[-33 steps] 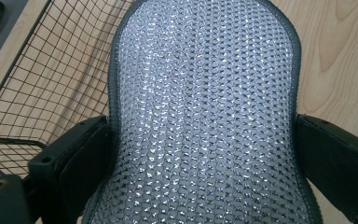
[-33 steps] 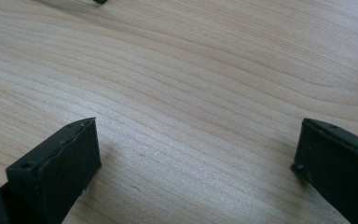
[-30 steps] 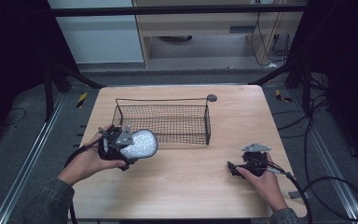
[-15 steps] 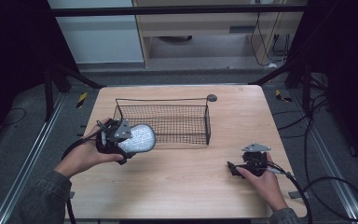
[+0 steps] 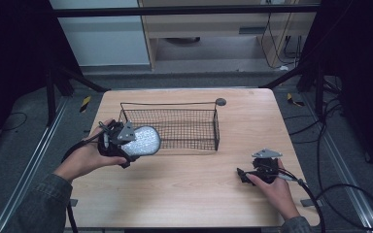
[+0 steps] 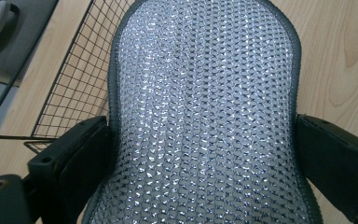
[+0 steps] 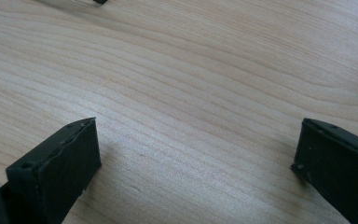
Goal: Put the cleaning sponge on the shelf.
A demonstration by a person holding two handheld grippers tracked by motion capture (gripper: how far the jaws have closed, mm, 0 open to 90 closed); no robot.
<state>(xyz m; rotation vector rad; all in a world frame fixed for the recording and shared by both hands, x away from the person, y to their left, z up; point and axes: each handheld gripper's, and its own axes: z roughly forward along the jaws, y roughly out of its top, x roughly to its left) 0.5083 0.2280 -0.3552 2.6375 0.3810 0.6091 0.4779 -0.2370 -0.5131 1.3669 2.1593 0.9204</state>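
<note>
My left gripper (image 5: 126, 143) is shut on a silvery, glittering oval pad with a dark rim (image 5: 143, 141), held above the table at the front left corner of the black wire basket (image 5: 194, 127). In the left gripper view the pad (image 6: 205, 112) lies between both jaws, and the wire basket (image 6: 74, 88) shows past its left side. Near the table's front right, my right gripper (image 5: 243, 175) rests low in a hand. Its jaws (image 7: 191, 158) stand wide apart over bare wood, with nothing between them.
A small dark round disc (image 5: 220, 102) lies on the wooden table (image 5: 184, 189) behind the basket's right end. Cables trail from both grippers off the table's front. Dark frame posts stand at the table's far corners.
My left gripper has carried the silvery pad up and away from me, toward the basket's front left corner. The right gripper has stayed where it was.
</note>
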